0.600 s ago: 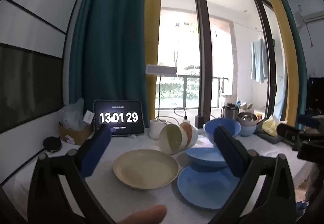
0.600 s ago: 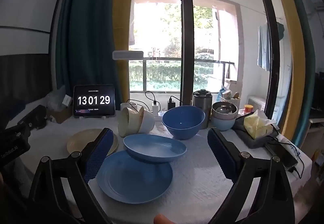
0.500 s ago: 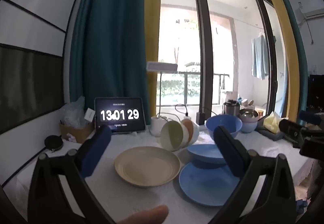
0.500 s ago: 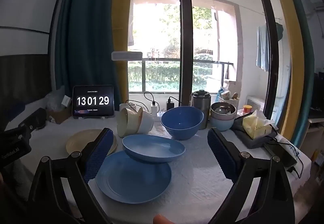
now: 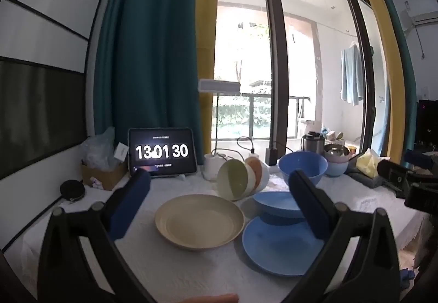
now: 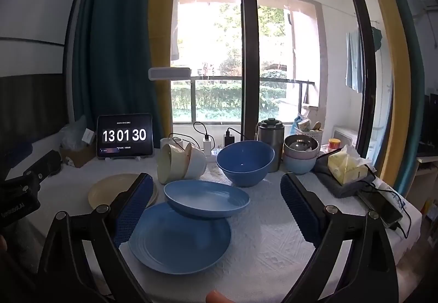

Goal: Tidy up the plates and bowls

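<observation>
A cream plate [image 5: 199, 221] [image 6: 108, 190] lies on the white table. Right of it a flat blue plate [image 5: 279, 247] [image 6: 179, 238] lies with a shallow blue dish [image 5: 276, 200] [image 6: 206, 197] resting on its far edge. Behind stand a deep blue bowl [image 5: 302, 167] [image 6: 245, 162] and a stack of small bowls on their side [image 5: 241, 178] [image 6: 180, 163]. My left gripper [image 5: 219, 200] is open and empty above the cream plate. My right gripper [image 6: 216, 208] is open and empty above the blue dish.
A tablet clock [image 5: 161, 152] [image 6: 124, 136] stands at the back left beside a cardboard box [image 5: 102, 173]. A steel flask [image 6: 269, 140], stacked bowls [image 6: 299, 152], a tissue box [image 6: 347, 167] and a phone with cables [image 6: 380, 207] crowd the right.
Both grippers have risen or pulled back slightly, so the dishes sit a little lower in view. Nothing on the table has moved.
</observation>
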A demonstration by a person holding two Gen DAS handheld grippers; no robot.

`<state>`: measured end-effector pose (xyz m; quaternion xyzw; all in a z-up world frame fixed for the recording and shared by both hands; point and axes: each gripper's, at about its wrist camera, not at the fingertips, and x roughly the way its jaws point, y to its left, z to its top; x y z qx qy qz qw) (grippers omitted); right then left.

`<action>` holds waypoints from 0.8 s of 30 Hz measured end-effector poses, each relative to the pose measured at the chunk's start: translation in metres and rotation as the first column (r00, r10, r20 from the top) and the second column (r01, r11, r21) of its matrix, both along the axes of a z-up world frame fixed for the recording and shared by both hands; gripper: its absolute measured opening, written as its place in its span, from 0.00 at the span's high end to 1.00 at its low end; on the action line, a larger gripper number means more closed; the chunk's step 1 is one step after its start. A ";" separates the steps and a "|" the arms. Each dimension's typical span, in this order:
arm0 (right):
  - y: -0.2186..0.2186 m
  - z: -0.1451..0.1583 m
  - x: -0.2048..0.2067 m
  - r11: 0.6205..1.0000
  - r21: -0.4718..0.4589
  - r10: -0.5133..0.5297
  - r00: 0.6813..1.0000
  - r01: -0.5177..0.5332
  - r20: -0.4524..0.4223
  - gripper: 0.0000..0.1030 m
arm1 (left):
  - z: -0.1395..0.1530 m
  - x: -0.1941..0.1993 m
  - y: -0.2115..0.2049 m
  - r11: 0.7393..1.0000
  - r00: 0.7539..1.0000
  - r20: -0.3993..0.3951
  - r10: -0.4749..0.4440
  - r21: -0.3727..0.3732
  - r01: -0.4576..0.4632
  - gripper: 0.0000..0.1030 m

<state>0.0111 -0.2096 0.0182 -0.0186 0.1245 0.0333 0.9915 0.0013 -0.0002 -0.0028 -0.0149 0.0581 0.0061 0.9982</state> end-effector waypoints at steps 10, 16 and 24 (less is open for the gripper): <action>-0.001 -0.001 0.000 1.000 0.001 -0.008 1.000 0.008 -0.003 0.07 | 0.001 0.001 -0.002 1.000 1.000 -0.001 -0.006 0.005 0.006 0.01; -0.003 -0.003 0.001 1.000 0.004 -0.009 1.000 0.009 -0.008 0.07 | 0.001 0.000 -0.002 1.000 1.000 0.001 -0.006 0.005 0.006 0.01; -0.003 -0.003 0.001 1.000 0.004 -0.008 1.000 0.008 -0.008 0.07 | 0.000 0.000 -0.002 1.000 1.000 0.005 -0.008 0.007 0.008 0.01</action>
